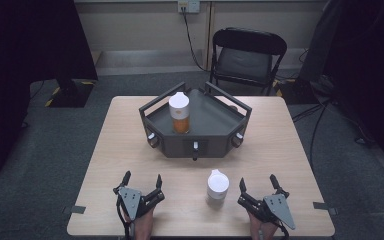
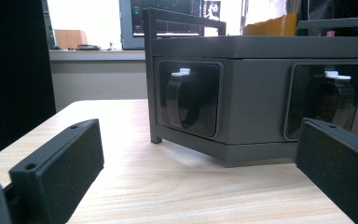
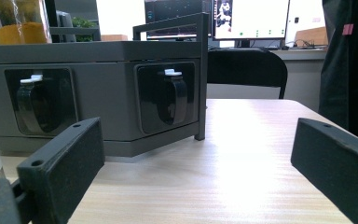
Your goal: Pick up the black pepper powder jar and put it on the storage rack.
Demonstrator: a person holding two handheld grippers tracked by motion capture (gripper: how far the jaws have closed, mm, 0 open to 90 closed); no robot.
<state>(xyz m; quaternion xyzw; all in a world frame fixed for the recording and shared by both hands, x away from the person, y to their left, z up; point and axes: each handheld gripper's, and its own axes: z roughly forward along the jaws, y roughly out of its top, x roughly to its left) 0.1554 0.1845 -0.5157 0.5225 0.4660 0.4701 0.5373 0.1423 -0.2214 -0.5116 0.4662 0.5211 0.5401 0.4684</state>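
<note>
Cup (image 1: 217, 187) stood upright on the surface (image 1: 130, 145), just left of the right gripper (image 1: 258, 185) and outside its wide jaws. Left gripper (image 1: 142, 179), jaws wide too, rested well apart from it. Tray (image 1: 215, 125) beyond held a bottle (image 1: 179, 113).

Both tongs, left (image 1: 141, 181) and right (image 1: 258, 184), rest low with jaws spread wide, well apart.
</note>
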